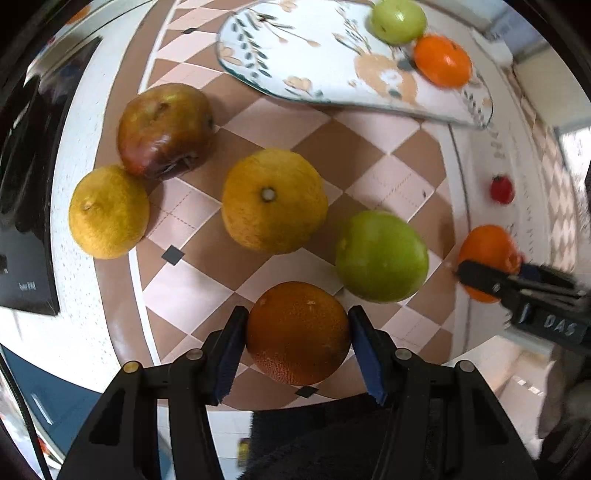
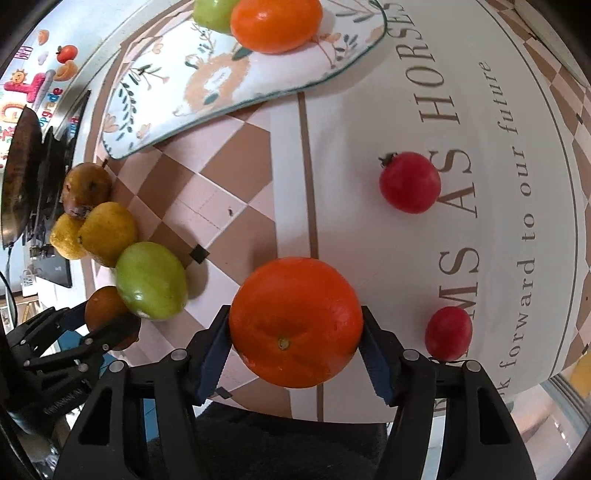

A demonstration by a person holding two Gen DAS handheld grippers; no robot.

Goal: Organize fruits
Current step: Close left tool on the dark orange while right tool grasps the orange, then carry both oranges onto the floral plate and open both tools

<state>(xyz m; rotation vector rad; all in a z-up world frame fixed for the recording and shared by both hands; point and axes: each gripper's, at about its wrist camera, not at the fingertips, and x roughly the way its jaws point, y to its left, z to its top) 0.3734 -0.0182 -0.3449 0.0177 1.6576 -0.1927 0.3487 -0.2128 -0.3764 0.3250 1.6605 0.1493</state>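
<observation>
My left gripper (image 1: pixel 298 312) points down and is shut on a dark orange (image 1: pixel 297 332), both blue pads against its sides. My right gripper (image 2: pixel 294 310) is shut on a bright orange (image 2: pixel 295 321) over the white lettered cloth. A green fruit (image 1: pixel 381 256), a big yellow citrus (image 1: pixel 274 199), a smaller yellow one (image 1: pixel 109 211) and a brown-red fruit (image 1: pixel 164 129) lie on the checkered cloth. The floral mat (image 1: pixel 314 55) at the back bears a green fruit (image 1: pixel 398 20) and an orange (image 1: pixel 442 61).
Two small red fruits (image 2: pixel 410 182) (image 2: pixel 448 332) lie on the white cloth to the right. A black appliance (image 1: pixel 22 221) and a dark pan (image 2: pixel 18 173) stand at the left. The table's near edge runs just behind both grippers.
</observation>
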